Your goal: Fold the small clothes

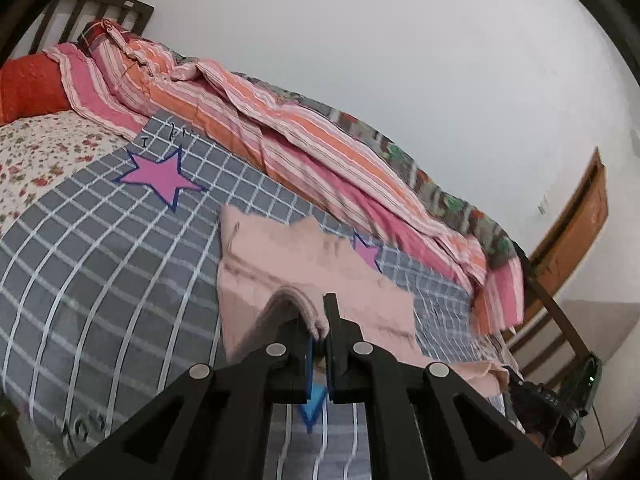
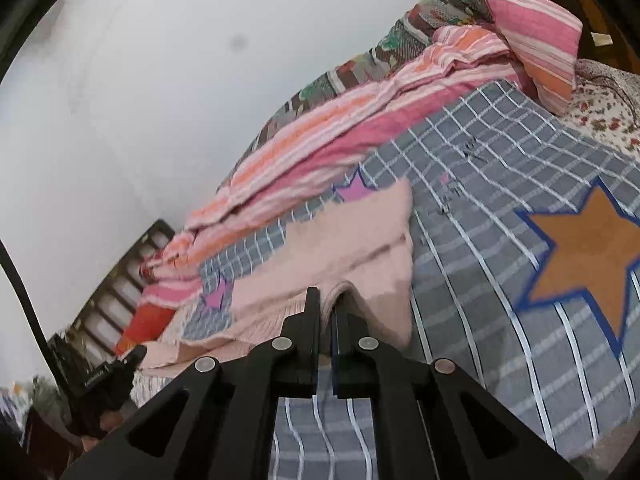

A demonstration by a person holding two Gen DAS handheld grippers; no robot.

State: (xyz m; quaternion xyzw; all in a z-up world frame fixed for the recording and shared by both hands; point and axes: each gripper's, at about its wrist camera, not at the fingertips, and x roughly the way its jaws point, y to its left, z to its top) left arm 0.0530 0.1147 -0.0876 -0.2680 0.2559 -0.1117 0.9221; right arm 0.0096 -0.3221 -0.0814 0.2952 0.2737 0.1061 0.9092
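Pink garment (image 1: pixel 304 264), small and pale, is pinched at its near edge by both grippers and is lifted there; the rest is draped forward onto the bed. Left gripper (image 1: pixel 320 320): fingers (image 1: pixel 331 312) are clenched on a bunched fold of the cloth, which is humped up between and just left of them. Right gripper (image 2: pixel 328 304): fingers (image 2: pixel 312 308) are likewise clamped on a ridge of the same fabric, right at the tips. In the right wrist view the other gripper body is seen low to the left of the fingers, held by a hand, partly hidden.

Under and ahead of the fingers a grey checked sheet (image 1: pixel 100 272) with white lines is spread over the bed. A pink star (image 1: pixel 160 176) is printed on it ahead and to the left of the left fingers; another pink star is half covered by the garment's far edge. An orange star (image 2: pixel 588 256) is seen to the right of the right fingers. Beyond the garment a striped pink-orange blanket (image 1: pixel 280 128) is heaped along the far side of the bed. A red pillow (image 1: pixel 32 88) and dark wooden headboard (image 1: pixel 100 4) are at far left, with a white wall (image 1: pixel 400 60) behind.
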